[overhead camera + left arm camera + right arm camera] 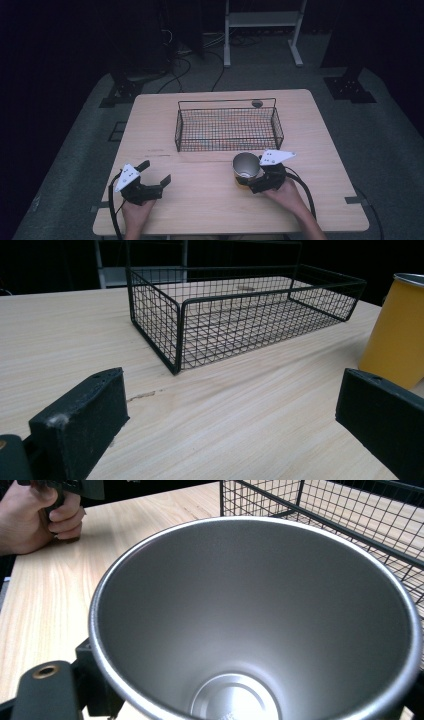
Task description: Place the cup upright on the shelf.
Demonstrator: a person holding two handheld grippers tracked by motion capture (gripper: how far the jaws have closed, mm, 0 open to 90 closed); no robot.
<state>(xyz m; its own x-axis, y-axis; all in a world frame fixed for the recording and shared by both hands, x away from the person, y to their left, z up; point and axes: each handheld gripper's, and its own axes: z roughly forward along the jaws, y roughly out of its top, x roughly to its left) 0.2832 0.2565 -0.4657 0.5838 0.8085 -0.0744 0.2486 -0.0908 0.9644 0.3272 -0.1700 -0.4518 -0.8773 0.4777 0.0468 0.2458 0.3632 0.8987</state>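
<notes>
A cup [246, 166] with a yellow outside and a bare metal inside stands mouth-up at the table's front right, just in front of the wire basket [227, 129]. My right gripper [250, 182] is shut on the cup from the near side. In the right gripper view the empty cup [250, 630] sits between the jaws, and one finger [47, 692] presses against its wall. My left gripper [156, 171] rests at the front left, open wide with nothing in it. Its view shows the gripper [230, 410], the basket [240, 315] ahead and the cup [397, 330] at the right.
The black wire basket is empty and sits mid-table toward the far edge. A small dark round object [257, 103] lies on the table behind it. Bare wood [200, 200] stretches between the two grippers. Beyond the table are cables and a metal stand [262, 30].
</notes>
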